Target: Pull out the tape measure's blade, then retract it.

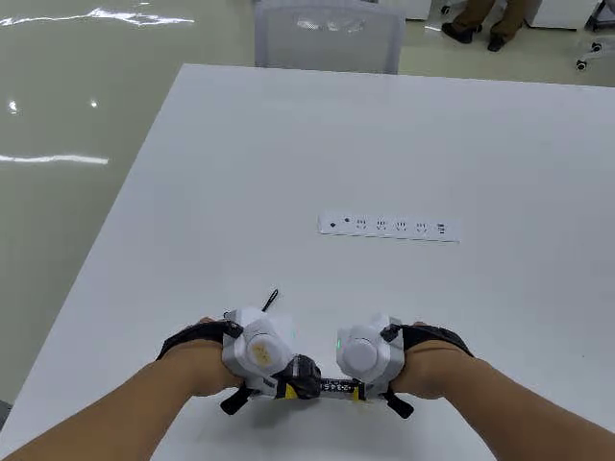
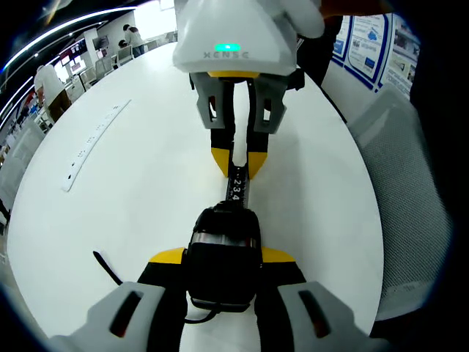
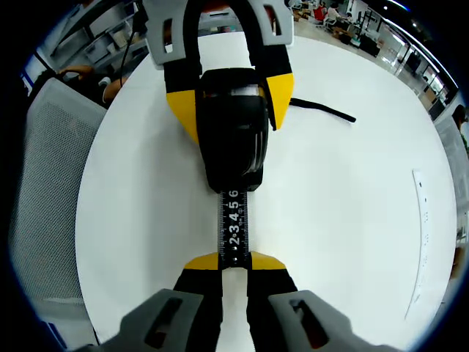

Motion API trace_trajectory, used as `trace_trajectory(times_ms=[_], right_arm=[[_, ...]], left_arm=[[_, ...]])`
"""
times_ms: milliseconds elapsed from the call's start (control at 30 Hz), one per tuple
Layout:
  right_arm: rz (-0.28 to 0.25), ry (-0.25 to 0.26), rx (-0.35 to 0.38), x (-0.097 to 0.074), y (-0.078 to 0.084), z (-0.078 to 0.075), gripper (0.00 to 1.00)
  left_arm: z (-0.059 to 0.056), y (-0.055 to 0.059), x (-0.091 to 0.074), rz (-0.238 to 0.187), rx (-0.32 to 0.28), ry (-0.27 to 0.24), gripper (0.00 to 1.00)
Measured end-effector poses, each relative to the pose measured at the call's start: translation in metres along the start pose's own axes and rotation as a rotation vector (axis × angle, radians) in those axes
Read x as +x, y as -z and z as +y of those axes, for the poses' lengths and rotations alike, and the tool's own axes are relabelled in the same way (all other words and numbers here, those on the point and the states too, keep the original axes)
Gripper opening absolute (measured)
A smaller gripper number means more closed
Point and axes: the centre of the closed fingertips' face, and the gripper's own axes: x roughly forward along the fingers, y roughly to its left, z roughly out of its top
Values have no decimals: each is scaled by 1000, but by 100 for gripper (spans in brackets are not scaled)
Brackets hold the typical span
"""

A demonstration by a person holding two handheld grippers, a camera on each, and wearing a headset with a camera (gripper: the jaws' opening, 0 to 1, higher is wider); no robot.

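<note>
We find the left claw (image 2: 223,258) closed on the black tape measure (image 2: 223,246), at the lower centre of the left gripper view. The right claw (image 3: 234,262) is nipped shut on the blade (image 3: 234,220) tip, with a short numbered length drawn out. Both sit at the lower centre of the head view, over the white tabletop (image 1: 384,144). A power strip (image 1: 388,227) lies well apart.

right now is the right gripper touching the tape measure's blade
Touching. In the right gripper view the right gripper has its yellow tips shut on the end of the blade.
</note>
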Motion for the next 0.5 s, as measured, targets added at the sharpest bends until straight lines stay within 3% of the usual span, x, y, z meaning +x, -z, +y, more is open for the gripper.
trace_trajectory(times_ms=[500], right_arm=[[13, 9, -3, -5, 12, 0, 10]], left_arm=[[-2, -2, -1, -6, -7, -8, 30]])
